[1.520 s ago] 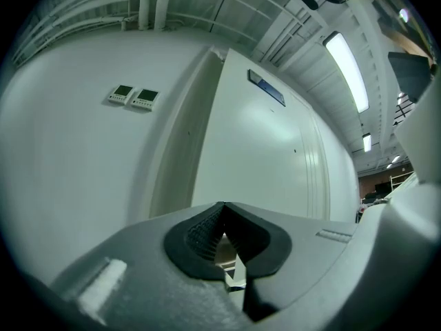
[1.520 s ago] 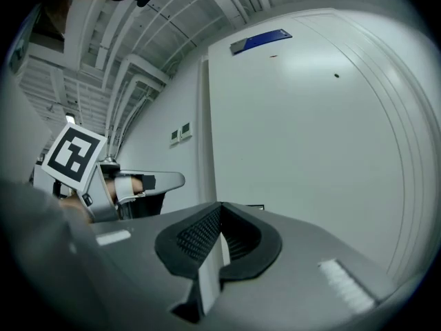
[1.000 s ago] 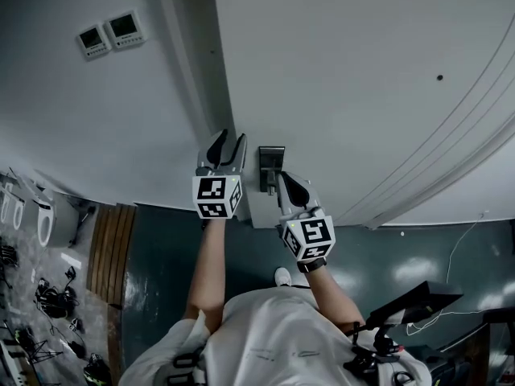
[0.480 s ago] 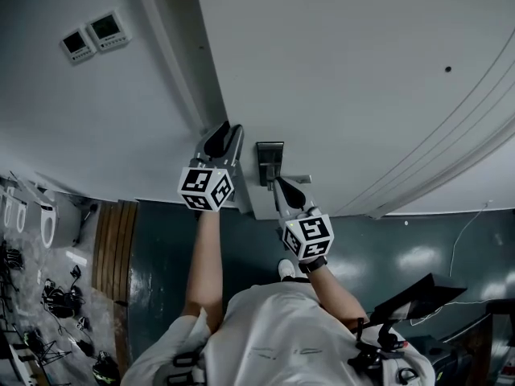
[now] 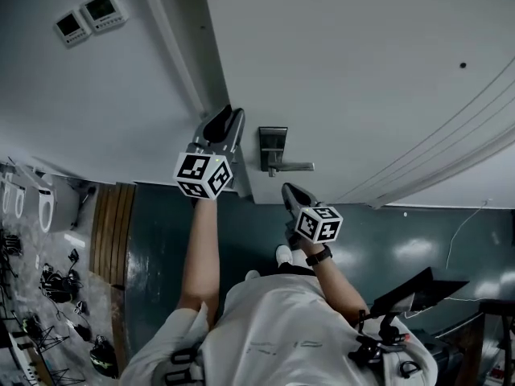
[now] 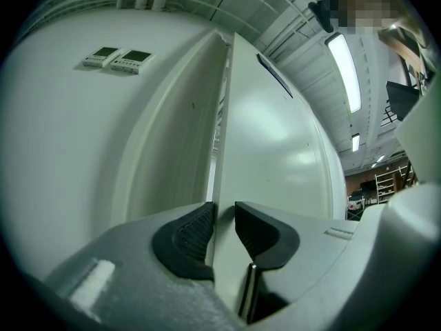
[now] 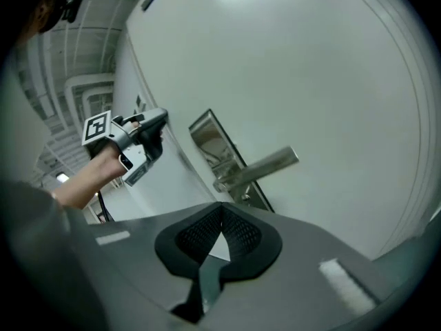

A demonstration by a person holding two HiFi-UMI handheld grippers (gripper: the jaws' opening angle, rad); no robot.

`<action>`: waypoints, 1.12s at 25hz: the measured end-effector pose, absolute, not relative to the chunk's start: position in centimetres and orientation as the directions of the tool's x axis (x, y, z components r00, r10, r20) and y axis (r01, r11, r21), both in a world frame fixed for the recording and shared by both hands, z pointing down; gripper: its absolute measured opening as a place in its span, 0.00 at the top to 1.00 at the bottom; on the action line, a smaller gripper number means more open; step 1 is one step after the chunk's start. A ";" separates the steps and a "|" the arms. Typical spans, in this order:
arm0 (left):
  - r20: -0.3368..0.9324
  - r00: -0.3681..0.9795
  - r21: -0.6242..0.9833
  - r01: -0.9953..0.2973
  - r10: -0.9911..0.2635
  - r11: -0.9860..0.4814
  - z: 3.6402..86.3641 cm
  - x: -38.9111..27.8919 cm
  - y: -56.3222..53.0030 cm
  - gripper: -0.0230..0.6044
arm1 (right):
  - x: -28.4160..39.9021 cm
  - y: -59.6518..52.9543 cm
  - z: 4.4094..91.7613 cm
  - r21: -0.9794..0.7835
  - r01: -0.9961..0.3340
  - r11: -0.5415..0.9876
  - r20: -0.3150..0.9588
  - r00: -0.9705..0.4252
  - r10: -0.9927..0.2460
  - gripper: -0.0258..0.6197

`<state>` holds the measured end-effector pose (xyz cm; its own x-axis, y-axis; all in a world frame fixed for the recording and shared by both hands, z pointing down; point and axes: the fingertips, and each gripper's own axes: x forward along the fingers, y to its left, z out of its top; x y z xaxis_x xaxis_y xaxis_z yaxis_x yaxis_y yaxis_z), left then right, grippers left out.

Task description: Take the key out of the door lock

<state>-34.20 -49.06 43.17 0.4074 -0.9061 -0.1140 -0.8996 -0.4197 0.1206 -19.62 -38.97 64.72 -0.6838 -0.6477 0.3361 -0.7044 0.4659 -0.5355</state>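
A white door (image 5: 354,79) bears a metal lock plate (image 5: 272,139) with a lever handle (image 5: 294,166). The right gripper view shows the same lock plate (image 7: 207,136) and lever handle (image 7: 265,165). I see no key in any view. My left gripper (image 5: 225,117) is at the door's edge (image 6: 215,150), left of the plate. Its jaws have just been closing and now its pads (image 6: 186,229) clamp that edge. My right gripper (image 5: 288,190) hangs below the handle, off the door. It is shut (image 7: 221,212), with nothing visible between the pads.
Two wall control panels (image 5: 84,16) sit on the wall left of the door frame (image 5: 181,63). On the dark floor below are a wooden board (image 5: 109,232), cables and gear (image 5: 48,288) at the left, and a black stand (image 5: 410,296) at the right.
My right gripper has dropped from the lock plate to below the handle and rolled. My left gripper's jaws have closed onto the door's edge, and its marker cube has turned.
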 end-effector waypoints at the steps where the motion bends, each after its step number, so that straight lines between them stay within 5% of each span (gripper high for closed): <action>1: -0.111 0.407 0.116 -0.901 -0.907 -0.418 43.2 -34.2 -49.1 0.80 | -19.5 -39.3 66.1 -0.577 -0.690 0.437 0.346 -0.691 -0.634 0.95; 11: -0.093 0.406 0.118 -0.902 -0.909 -0.415 43.1 -33.9 -48.7 0.80 | -21.5 -43.6 70.8 -0.855 -0.441 0.274 0.211 -0.777 -0.593 0.93; 13: -0.091 0.402 0.120 -0.904 -0.911 -0.411 43.2 -33.9 -48.7 0.80 | -22.1 -44.0 71.4 -0.860 -0.438 0.260 0.226 -0.785 -0.576 0.60; 28: -0.070 0.388 0.101 -0.914 -0.919 -0.393 43.2 -33.9 -48.7 0.80 | -23.8 -45.3 72.7 -0.983 -0.155 0.094 0.069 -0.798 -0.599 0.91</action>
<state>-33.89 -48.66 43.16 0.3877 -0.9191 -0.0700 -0.9139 -0.3932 0.1011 -23.80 -45.34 72.68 -0.7977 -0.5991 0.0692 -0.1555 0.0935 -0.9834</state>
